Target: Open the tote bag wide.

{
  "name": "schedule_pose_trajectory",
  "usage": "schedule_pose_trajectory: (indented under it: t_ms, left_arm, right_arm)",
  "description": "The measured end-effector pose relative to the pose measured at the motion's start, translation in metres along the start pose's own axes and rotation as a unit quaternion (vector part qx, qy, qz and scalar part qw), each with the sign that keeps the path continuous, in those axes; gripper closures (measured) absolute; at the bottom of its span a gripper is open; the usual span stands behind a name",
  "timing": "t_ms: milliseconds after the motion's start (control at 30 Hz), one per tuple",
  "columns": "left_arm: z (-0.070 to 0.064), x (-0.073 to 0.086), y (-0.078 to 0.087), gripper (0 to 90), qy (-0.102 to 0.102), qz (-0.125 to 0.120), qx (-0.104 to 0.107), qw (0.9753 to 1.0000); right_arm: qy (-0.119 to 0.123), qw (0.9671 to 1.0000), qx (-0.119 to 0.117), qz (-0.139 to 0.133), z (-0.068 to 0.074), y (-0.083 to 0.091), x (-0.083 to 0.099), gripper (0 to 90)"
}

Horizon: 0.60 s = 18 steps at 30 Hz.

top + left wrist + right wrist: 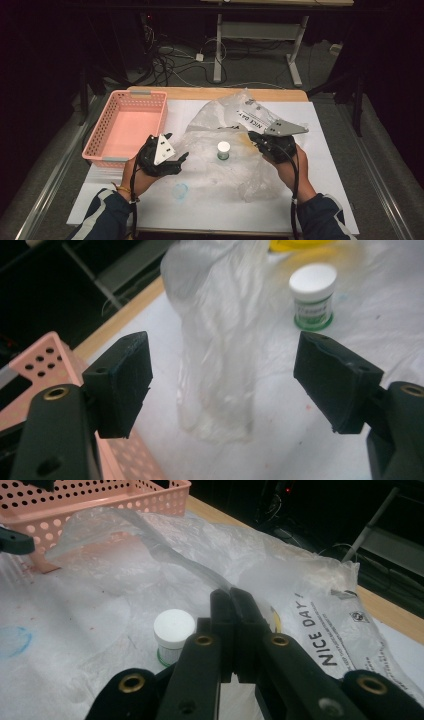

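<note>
A clear plastic bag printed "NICE DAY!" lies crumpled across the white table cover. A small white-lidded jar with a green label stands upright amid the film; I cannot tell whether it is inside the bag. My right gripper is shut on a stretched strip of the bag's edge, just right of the jar. My left gripper hovers left of the jar, jaws wide open and holding nothing. A hanging fold of the bag lies ahead between its jaws, with the jar beyond on the right.
A pink perforated basket stands at the table's left, close to my left gripper. A faint blue ring stain marks the cover near the front. Something yellow shows under the film. Cables and a table frame lie on the floor beyond.
</note>
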State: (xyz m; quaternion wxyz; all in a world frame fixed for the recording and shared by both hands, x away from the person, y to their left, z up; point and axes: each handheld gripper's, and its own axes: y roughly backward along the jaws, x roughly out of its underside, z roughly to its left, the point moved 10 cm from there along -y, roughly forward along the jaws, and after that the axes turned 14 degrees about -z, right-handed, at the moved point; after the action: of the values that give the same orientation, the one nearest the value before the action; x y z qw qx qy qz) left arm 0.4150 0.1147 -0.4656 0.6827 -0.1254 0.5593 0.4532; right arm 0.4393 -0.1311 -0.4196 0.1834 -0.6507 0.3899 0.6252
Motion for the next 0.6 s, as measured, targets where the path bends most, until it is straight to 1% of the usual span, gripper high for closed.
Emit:
schedule_pose_trajectory:
  t_ms: [33,67,100,133,167,233,267,300,333,367,400,433,467,533,567,600]
  left_arm:
    - [-0.001,0.002,-0.001,23.6,0.001,0.006,0.003,1.0]
    - [-0.002,0.005,-0.003,25.5,0.004,0.015,0.011,0.9998]
    - [-0.002,0.007,-0.004,25.5,0.002,0.023,0.015,0.9996]
    - [-0.003,0.01,-0.006,27.4,0.003,0.029,0.019,0.9994]
    - [-0.004,0.012,-0.007,31.2,0.004,0.037,0.024,0.999]
    - [-0.006,0.015,-0.01,32.5,0.011,0.046,0.033,0.9984]
    - [-0.008,0.016,-0.011,38.7,0.014,0.048,0.042,0.9979]
    - [-0.009,0.018,-0.013,39.9,0.015,0.054,0.042,0.9976]
    - [-0.01,0.019,-0.014,43.4,0.012,0.061,0.042,0.9972]
    - [-0.012,0.021,-0.015,43.4,0.009,0.065,0.047,0.9968]
    - [-0.013,0.022,-0.016,52.3,0.006,0.066,0.048,0.9966]
    - [-0.014,0.023,-0.017,57.1,0.009,0.068,0.049,0.9964]
    - [-0.014,0.023,-0.018,70.4,0.008,0.069,0.054,0.9961]
    - [-0.015,0.023,-0.018,71.9,0.005,0.067,0.054,0.9962]
    - [-0.015,0.022,-0.017,77.8,0.004,0.065,0.058,0.9962]
    - [-0.016,0.022,-0.016,80.5,0.002,0.065,0.061,0.996]
  right_arm:
    - [0.0,1.0,0.0,0.0,0.0,0.0,0.0,90.0]
    - [-0.001,1.0,0.001,0.0,-0.002,0.003,0.001,90.0]
    - [-0.001,1.0,0.001,0.0,-0.002,0.003,0.001,90.0]
    - [-0.002,1.0,0.004,-0.001,-0.004,0.003,0.0,90.0]
    - [-0.005,1.0,0.005,-0.002,-0.006,0.004,0.0,90.0]
    - [-0.01,0.9999,0.006,-0.004,-0.008,0.006,0.0,90.0]
    - [-0.012,0.9999,0.007,-0.006,-0.009,0.007,0.0,90.0]
    - [-0.015,0.9998,0.005,-0.009,-0.01,0.008,-0.001,90.0]
    - [-0.016,0.9998,0.006,-0.009,-0.01,0.008,-0.001,90.0]
    - [-0.016,0.9998,0.006,-0.009,-0.01,0.008,-0.001,90.0]
    - [-0.014,0.9998,0.005,-0.01,-0.01,0.008,-0.001,90.0]
    - [-0.014,0.9998,0.004,-0.011,-0.01,0.008,-0.001,90.0]
    - [-0.012,0.9999,0.003,-0.011,-0.009,0.008,-0.001,89.1]
    - [-0.013,0.9999,0.001,-0.01,-0.008,0.008,0.0,87.3]
    - [-0.014,0.9998,-0.004,-0.013,-0.006,0.008,-0.001,84.8]
    - [-0.013,0.9997,-0.01,-0.016,-0.004,0.009,-0.002,81.9]
